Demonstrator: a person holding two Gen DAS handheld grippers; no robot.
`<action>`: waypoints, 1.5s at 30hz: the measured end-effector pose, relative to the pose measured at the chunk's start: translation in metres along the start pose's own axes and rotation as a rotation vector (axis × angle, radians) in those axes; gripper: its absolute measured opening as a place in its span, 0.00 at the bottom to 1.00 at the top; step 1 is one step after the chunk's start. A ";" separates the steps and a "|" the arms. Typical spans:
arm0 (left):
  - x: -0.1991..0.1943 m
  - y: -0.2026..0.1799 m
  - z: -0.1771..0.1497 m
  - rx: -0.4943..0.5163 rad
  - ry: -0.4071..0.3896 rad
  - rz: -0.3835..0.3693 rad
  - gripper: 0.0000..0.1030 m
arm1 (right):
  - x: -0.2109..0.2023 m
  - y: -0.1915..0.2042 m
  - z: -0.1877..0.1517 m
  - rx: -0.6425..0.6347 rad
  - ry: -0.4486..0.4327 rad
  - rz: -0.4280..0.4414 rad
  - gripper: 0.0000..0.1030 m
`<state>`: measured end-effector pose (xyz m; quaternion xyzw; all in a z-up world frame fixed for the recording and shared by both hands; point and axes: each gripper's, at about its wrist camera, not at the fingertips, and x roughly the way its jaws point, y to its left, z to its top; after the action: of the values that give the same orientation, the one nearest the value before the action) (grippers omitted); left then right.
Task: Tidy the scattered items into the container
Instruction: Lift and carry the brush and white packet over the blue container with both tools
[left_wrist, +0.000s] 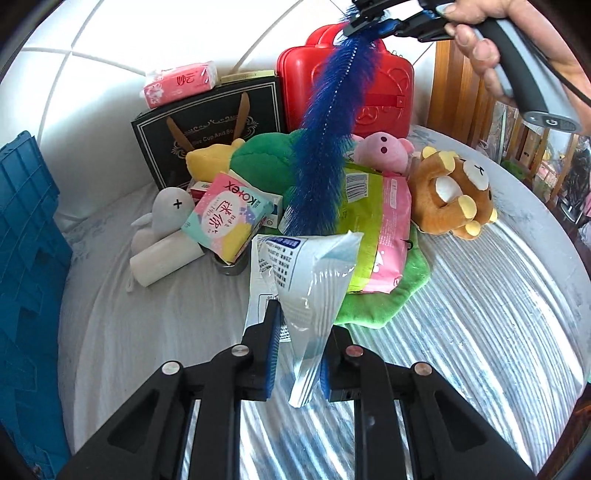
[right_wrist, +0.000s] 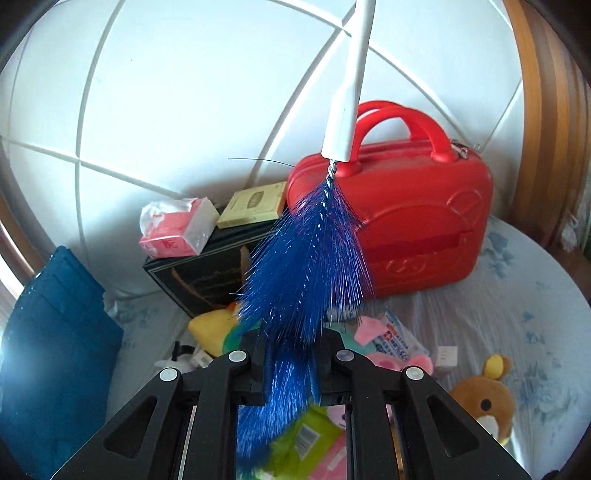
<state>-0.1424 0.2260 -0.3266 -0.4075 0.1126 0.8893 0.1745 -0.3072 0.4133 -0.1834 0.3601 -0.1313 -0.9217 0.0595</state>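
So the left gripper (left_wrist: 295, 354) is clamped on a clear plastic packet (left_wrist: 314, 295) with a white printed label, holding it up off the bed (left_wrist: 480, 332) just in front of the pile. The right gripper (right_wrist: 291, 365) is clenched on the bristles of a blue brush (right_wrist: 306, 258), white handle (right_wrist: 351, 92) sticking up past the camera; a hand (left_wrist: 480, 33) grips it in the left view. Below sit a green plush (left_wrist: 266, 158), a pink pig (left_wrist: 384, 151), a brown bear (left_wrist: 454, 192) and a pad pack (left_wrist: 229, 218). Behind them are a black gift bag (left_wrist: 207, 125), tissues (left_wrist: 181, 83) and a red case (right_wrist: 406, 218). The blue crate (left_wrist: 26, 258) stands at the left edge, well apart from the pile.
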 end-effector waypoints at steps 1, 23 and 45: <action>-0.004 0.000 0.000 -0.001 -0.003 0.000 0.17 | -0.006 0.001 0.000 0.001 -0.001 -0.001 0.14; -0.129 0.000 0.022 0.038 -0.097 -0.011 0.17 | -0.143 0.021 -0.049 -0.039 0.061 -0.019 0.14; -0.231 0.044 0.014 -0.008 -0.183 0.031 0.17 | -0.240 0.089 -0.109 -0.091 0.064 0.055 0.14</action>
<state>-0.0294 0.1406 -0.1381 -0.3234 0.0989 0.9259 0.1686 -0.0555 0.3550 -0.0794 0.3824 -0.0971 -0.9128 0.1055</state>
